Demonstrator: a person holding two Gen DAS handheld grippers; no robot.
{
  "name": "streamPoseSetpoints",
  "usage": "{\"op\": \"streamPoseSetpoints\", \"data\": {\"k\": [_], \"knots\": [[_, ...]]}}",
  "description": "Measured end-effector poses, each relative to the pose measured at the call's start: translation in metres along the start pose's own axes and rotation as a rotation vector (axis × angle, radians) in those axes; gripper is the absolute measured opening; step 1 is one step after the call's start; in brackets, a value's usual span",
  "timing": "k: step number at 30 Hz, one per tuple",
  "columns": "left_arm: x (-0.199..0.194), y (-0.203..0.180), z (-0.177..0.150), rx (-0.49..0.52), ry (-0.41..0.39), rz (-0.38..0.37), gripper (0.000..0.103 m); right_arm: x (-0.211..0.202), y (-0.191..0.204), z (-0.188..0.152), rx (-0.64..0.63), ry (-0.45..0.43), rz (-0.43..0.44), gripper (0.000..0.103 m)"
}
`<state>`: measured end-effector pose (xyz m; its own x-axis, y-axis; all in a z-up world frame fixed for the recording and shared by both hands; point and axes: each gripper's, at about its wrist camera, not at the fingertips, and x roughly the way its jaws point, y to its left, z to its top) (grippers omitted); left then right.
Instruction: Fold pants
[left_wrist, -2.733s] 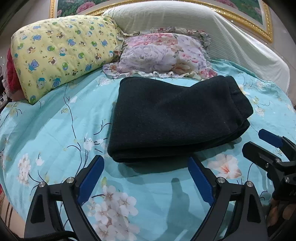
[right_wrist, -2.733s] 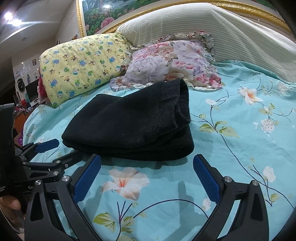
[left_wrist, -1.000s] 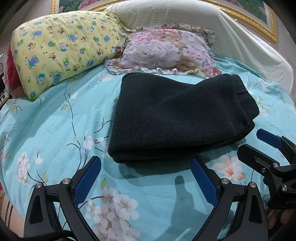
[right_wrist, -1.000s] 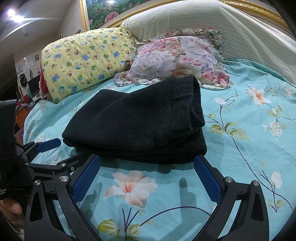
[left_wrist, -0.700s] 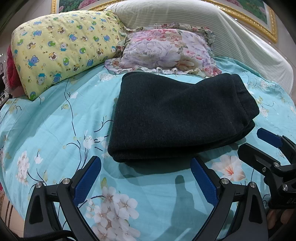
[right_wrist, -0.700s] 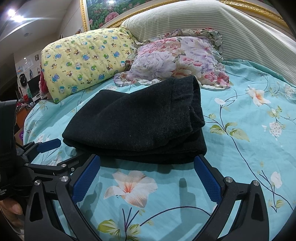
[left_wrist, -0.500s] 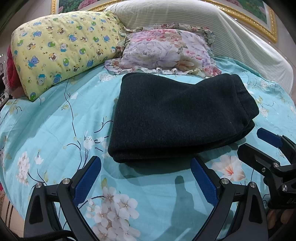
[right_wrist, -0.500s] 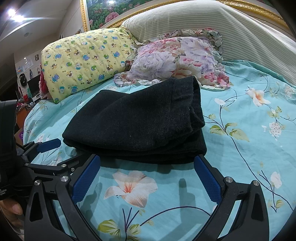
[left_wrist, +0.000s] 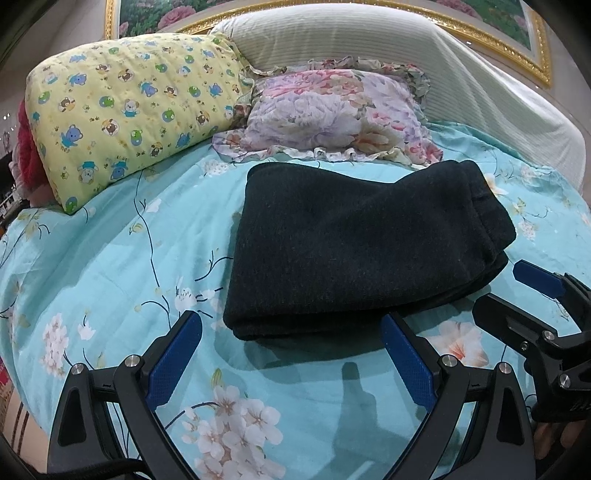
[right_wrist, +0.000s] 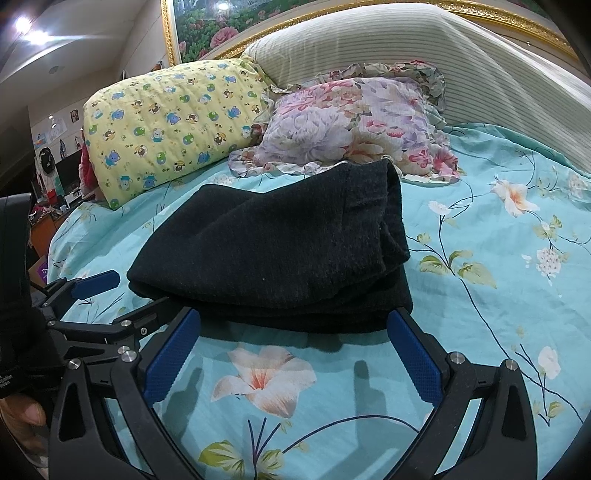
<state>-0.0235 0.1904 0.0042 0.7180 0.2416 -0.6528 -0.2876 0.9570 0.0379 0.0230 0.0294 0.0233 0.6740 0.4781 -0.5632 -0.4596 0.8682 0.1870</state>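
Dark charcoal pants lie folded into a thick rectangular stack on the turquoise floral bedsheet; the right wrist view has the same pants from the other side. My left gripper stands open just short of the stack's near edge, nothing between its blue pads. My right gripper is open too, its pads flanking the near edge of the stack without touching it. In the left wrist view, the right gripper shows at the right edge, open. The right wrist view catches the left gripper at its left.
A yellow bear-print pillow and a pink-purple floral pillow lie behind the pants. Beyond them a striped bolster leans against the gold-framed headboard. The sheet runs bare to the right. Part of a hand holds the left gripper.
Over the last second nothing has visibly changed. Since 2.7 s ago both cameras have shifted slightly, and the pants stack looks a little flatter.
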Motion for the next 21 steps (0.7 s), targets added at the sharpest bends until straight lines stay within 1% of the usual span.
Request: {"op": "streamPoseSetpoints", "data": {"k": [8, 21], "knots": [[0.0011, -0.0019, 0.0016, 0.02, -0.007, 0.006, 0.098, 0.0001, -0.0006, 0.0006, 0.002, -0.001, 0.001, 0.101], [-0.0006, 0.0027, 0.0086, 0.009, -0.024, 0.007, 0.098, -0.0001, -0.0039, 0.0037, 0.01, -0.01, -0.004, 0.101]]}}
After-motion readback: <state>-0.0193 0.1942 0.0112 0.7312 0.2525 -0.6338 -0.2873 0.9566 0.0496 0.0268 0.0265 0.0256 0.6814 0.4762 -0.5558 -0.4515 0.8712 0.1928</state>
